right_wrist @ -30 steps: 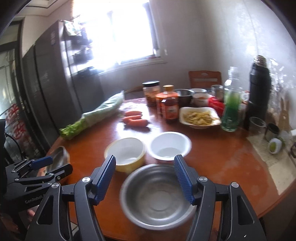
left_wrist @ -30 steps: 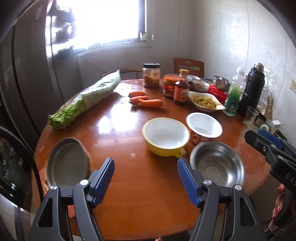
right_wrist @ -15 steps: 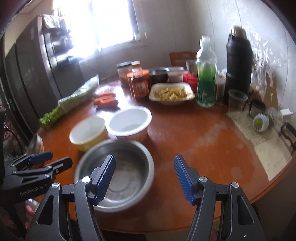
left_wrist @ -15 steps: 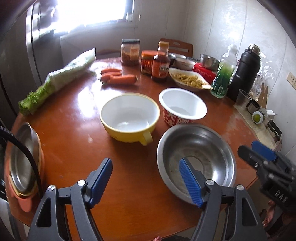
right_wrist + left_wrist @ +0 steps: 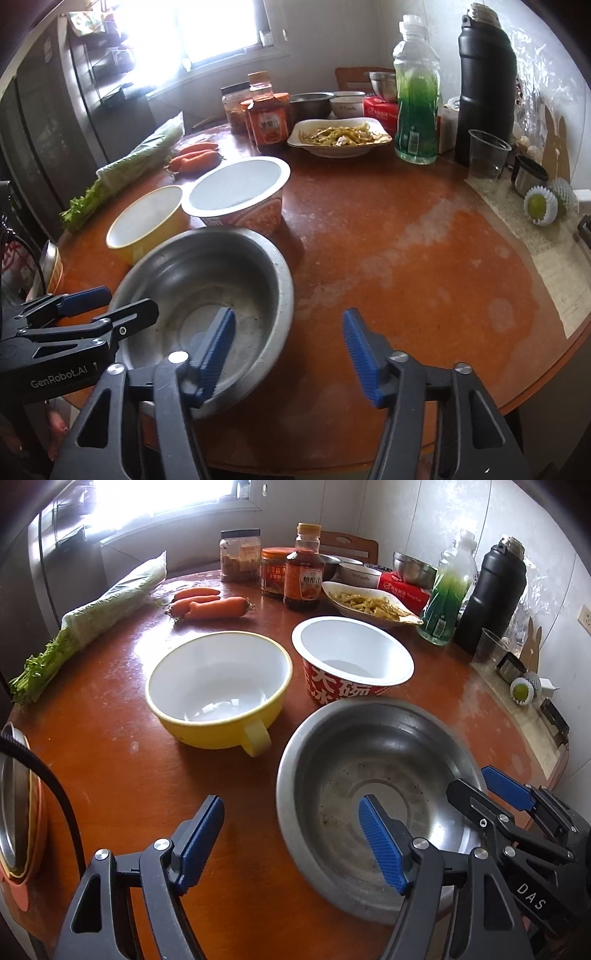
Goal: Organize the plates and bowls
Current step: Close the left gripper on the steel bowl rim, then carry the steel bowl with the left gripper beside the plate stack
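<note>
A large steel bowl sits at the near edge of the round wooden table; it also shows in the right wrist view. My left gripper is open, its right finger over the bowl's inside and its left finger outside the rim. My right gripper is open and straddles the bowl's right rim. Behind stand a yellow bowl with a handle and a red-and-white paper bowl. Stacked plates lie at the far left edge.
At the back stand carrots, bagged greens, jars and a sauce bottle, a dish of food, a green bottle, a black flask and a plastic cup. The table edge is close below both grippers.
Both grippers have moved forward and down to the steel bowl. The left one shifted right, the right one shifted right so the bowl lies at its left finger. Both stay open.
</note>
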Demonstrator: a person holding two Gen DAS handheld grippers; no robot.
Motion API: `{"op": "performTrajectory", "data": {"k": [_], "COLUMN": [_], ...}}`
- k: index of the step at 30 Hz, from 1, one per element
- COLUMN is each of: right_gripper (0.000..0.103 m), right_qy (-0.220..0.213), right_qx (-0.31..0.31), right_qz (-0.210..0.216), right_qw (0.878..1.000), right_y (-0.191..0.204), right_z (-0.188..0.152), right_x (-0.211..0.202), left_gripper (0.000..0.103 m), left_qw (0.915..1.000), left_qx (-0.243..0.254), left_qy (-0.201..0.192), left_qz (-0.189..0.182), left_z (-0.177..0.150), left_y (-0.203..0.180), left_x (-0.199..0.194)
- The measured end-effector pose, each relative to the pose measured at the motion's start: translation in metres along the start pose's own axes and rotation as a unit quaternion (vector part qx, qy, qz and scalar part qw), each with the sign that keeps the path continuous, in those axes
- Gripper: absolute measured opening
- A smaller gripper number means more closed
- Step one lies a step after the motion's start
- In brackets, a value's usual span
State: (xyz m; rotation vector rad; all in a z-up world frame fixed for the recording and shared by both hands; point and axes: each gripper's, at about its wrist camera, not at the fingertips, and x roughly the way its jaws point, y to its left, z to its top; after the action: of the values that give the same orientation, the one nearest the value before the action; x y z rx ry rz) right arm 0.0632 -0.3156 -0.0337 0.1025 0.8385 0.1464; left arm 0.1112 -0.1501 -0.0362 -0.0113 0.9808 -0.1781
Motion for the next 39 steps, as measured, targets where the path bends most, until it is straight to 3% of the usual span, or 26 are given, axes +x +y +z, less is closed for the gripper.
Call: {"op": "performTrajectory", "data": {"k": [4, 14, 18, 28, 39], "right_gripper": [0.043, 0.026, 0.025, 0.025, 0.025], "right_qy": [-0.001, 0.002, 0.001, -0.001, -0.024], "right_qx": [-0.003, -0.006, -0.011, -0.011, -0.03], "right_qz": [0.002, 0.008, -0.003, -0.006, 0.002], "right_qw": [1.0, 1.0, 1.0, 1.0, 0.999], "right_y": [0.0, 0.007, 0.009, 0.014, 0.037], "right_z": [0.0, 0.0, -0.001, 0.001, 0.009], "right_x": [0.003, 0.008, 0.01, 0.003, -0.018], "left_gripper": [0.073, 0.036, 0.027, 0.026, 0.026], "left_qw": [0.9999, 0.9997, 0.9999, 0.9997, 0.999], "left_qx": [0.001, 0.023, 0.015, 0.014, 0.007], "left_qy": [0.0, 0.006, 0.001, -0.002, -0.043], "left_qz": [-0.015, -0.011, -0.008, -0.02, -0.011], "left_z": [0.001, -0.001, -0.003, -0.003, -0.002], "left_y": [-0.005, -0.018, -0.014, -0.009, 0.007], "left_x": [0.005, 0.016, 0.016, 0.006, -0.033]}}
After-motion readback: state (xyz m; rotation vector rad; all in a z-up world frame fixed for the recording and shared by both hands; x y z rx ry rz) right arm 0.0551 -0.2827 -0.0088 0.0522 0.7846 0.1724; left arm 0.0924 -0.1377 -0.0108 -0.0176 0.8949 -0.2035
